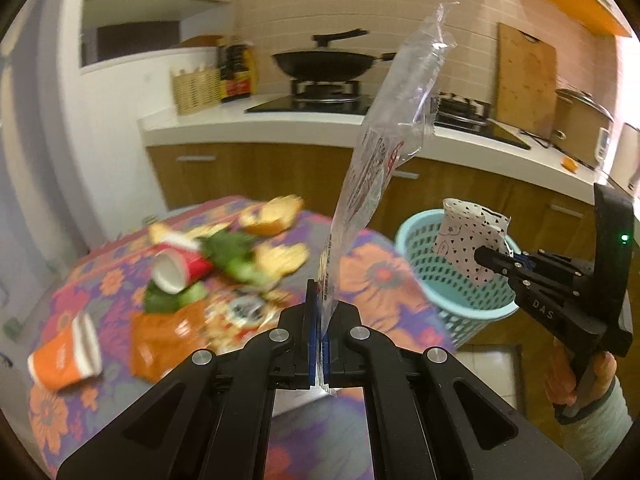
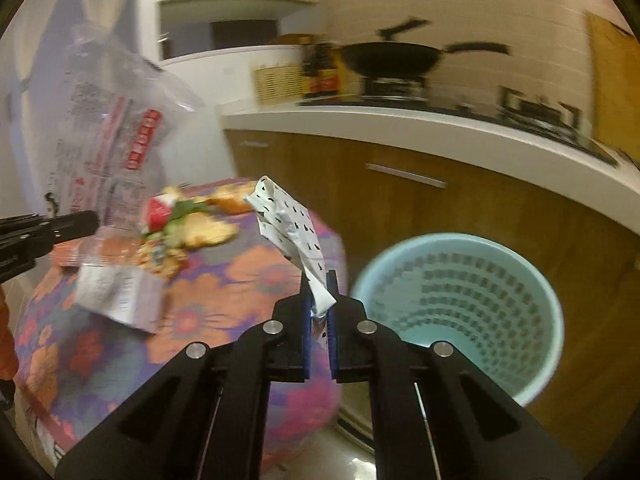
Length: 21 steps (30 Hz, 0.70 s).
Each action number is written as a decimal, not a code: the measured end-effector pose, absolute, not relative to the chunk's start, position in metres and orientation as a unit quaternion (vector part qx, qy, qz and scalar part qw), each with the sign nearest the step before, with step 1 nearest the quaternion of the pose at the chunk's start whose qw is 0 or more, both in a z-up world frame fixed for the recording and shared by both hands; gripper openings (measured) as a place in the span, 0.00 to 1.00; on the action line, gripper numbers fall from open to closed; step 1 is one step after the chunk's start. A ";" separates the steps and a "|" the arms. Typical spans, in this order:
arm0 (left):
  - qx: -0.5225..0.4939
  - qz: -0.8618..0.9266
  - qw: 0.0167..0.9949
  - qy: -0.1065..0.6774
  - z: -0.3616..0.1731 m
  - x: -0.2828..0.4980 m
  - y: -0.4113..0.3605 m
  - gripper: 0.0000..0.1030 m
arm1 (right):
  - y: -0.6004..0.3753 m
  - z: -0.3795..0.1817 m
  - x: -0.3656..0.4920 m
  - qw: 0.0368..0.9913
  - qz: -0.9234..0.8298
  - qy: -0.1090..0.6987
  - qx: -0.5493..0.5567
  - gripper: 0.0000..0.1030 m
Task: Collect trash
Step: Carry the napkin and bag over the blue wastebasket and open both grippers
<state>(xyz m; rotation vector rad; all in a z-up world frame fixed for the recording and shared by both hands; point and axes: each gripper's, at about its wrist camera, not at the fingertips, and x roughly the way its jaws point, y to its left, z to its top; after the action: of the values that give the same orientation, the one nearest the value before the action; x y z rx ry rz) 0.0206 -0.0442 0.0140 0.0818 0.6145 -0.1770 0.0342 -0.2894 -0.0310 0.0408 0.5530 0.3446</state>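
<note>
A clear printed plastic bag (image 1: 384, 136), its red lettering unreadable, is clamped in the left gripper (image 1: 320, 320). A crumpled white wrapper (image 2: 292, 232) with black marks is pinched in the right gripper (image 2: 319, 300) beside the blue basket (image 2: 460, 312). "DAS" is printed on the right gripper's arm.

Spotted wrapper (image 2: 289, 220) pinched in right hand-held gripper (image 2: 320, 300) — basket (image 2: 460, 312) beside

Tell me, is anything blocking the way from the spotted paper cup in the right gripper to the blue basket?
Nothing visible. The right gripper holds the crumpled spotted cup beside the blue basket, whose open mouth looks empty, with only clear air between them.
</note>
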 end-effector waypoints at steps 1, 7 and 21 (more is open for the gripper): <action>0.042 -0.095 0.947 0.303 0.014 0.027 -0.054 0.00 | -0.302 -0.033 0.036 0.949 0.155 0.274 0.028 0.04; 0.058 -0.139 0.934 0.323 0.007 0.061 -0.106 0.00 | -0.367 -0.055 0.056 0.945 0.089 0.302 0.082 0.04; 0.090 -0.192 0.882 0.420 -0.052 0.137 -0.201 0.02 | -0.411 -0.100 0.092 0.918 0.022 0.377 0.122 0.05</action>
<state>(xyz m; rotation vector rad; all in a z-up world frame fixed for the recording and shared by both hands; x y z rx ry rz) 0.1371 -0.2008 -0.0522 0.1865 0.8748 -0.3989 0.0916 -0.4111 -0.1002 0.2511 0.7754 0.0459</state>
